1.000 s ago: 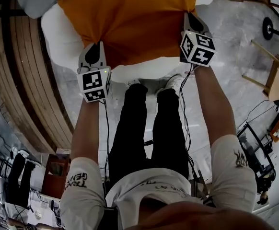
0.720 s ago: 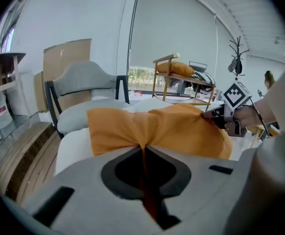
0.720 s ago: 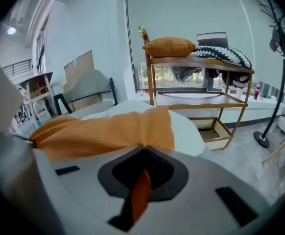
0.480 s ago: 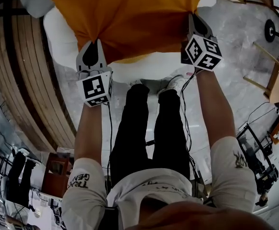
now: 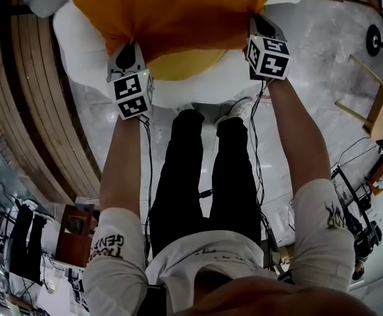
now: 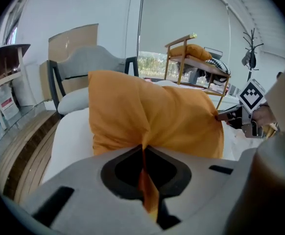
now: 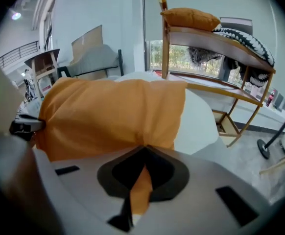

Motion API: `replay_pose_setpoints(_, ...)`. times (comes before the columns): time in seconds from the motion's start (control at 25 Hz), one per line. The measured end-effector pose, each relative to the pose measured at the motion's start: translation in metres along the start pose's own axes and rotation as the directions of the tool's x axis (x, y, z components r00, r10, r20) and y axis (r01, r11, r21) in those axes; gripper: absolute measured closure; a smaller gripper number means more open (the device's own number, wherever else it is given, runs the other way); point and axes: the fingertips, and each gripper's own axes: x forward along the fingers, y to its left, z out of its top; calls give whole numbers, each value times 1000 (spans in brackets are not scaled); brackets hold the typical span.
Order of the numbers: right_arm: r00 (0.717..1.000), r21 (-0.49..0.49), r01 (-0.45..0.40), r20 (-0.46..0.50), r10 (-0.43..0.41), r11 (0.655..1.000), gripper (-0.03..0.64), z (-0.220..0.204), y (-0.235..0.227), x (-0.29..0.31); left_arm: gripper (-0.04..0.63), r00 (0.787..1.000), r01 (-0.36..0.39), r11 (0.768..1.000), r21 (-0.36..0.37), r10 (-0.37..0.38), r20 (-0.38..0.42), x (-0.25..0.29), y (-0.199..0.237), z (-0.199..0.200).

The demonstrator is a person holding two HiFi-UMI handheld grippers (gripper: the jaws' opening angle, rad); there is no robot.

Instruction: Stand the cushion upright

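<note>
An orange cushion point(image 5: 178, 12) is held over a white round seat point(image 5: 79, 51), with its near edge sagging down onto the seat. My left gripper point(image 5: 127, 50) is shut on the cushion's near left corner, and a fold of orange cloth point(image 6: 145, 185) is pinched between its jaws. My right gripper point(image 5: 259, 24) is shut on the near right corner, with cloth point(image 7: 141, 187) caught the same way. In the left gripper view the cushion point(image 6: 152, 116) stands raised and puffed, and the right gripper point(image 6: 240, 115) shows at its far edge. The right gripper view has the cushion point(image 7: 113, 114) spread wide in front.
A grey chair point(image 6: 81, 65) stands behind the white seat point(image 6: 71, 131). A wooden rack point(image 7: 206, 48) holding an orange cushion and a patterned throw stands to the right. Curved wooden flooring point(image 5: 27, 110) lies on the left, grey marble floor point(image 5: 330, 51) on the right. The person's legs point(image 5: 204, 170) are below the seat.
The cushion's near edge has folded under and bulges downward. Both grippers, still shut on its corners, have shifted up the picture and sunk toward the seat.
</note>
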Motion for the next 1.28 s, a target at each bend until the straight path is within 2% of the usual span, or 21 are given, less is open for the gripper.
replay_pose_setpoints(0.2, 998, -9, 30, -60, -30, 1000, 586, -22, 1, 13, 569, 996, -15, 1000, 20, 17, -89, 16, 3, -25)
replay_pose_setpoints(0.32, 997, 9, 47, -61, -46, 999, 584, -25, 3, 19, 567, 995, -33, 998, 50, 38, -94, 20, 8, -28)
replay_pose_setpoints(0.36, 997, 25, 50, -62, -48, 998, 584, -26, 2, 19, 548, 995, -43, 998, 48, 47, -91, 21, 10, -29)
replay_pose_setpoints(0.44, 997, 60, 46, -61, -43, 997, 583, -27, 0, 18, 469, 994, -63, 998, 17, 64, -84, 20, 17, -30)
replay_pose_setpoints(0.52, 999, 95, 23, -51, -18, 995, 556, -27, 0, 11, 437, 994, -73, 997, -19, 72, -87, 15, 20, -29)
replay_pose_setpoints(0.64, 999, 126, -39, 5, 38, 991, 509, -13, 9, -11, 416, 992, -107, 994, -29, 105, -70, -2, 22, -18)
replay_pose_setpoints(0.72, 996, 100, -73, 61, 68, 992, 509, 5, 20, -31, 417, 991, -129, 991, -42, 127, -42, -17, 23, -4)
replay_pose_setpoints(0.76, 992, 81, -102, 81, 95, 991, 511, 13, 28, -42, 485, 991, -134, 990, -50, 132, -32, -25, 21, 4)
replay_pose_setpoints(0.8, 987, 58, -139, 95, 133, 989, 551, 21, 37, -53, 568, 991, -134, 989, -56, 133, -23, -34, 17, 12)
replay_pose_setpoints(0.84, 979, 34, -176, 107, 172, 984, 581, 29, 46, -65, 574, 992, -130, 990, -56, 129, -13, -43, 11, 21)
replay_pose_setpoints(0.92, 964, -11, -232, 133, 232, 973, 588, 46, 60, -90, 574, 993, -118, 992, -41, 119, 15, -60, -5, 42)
replay_pose_setpoints(1.04, 943, -39, -277, 183, 279, 960, 589, 80, 70, -130, 575, 989, -113, 993, -30, 115, 94, -90, -31, 89)
replay_pose_setpoints(1.12, 931, -47, -282, 228, 285, 958, 589, 107, 70, -163, 575, 983, -102, 993, -51, 109, 147, -115, -50, 123)
replay_pose_setpoints(1.28, 916, -50, -259, 304, 261, 965, 589, 157, 64, -231, 575, 977, -49, 993, -111, 71, 203, -170, -85, 179)
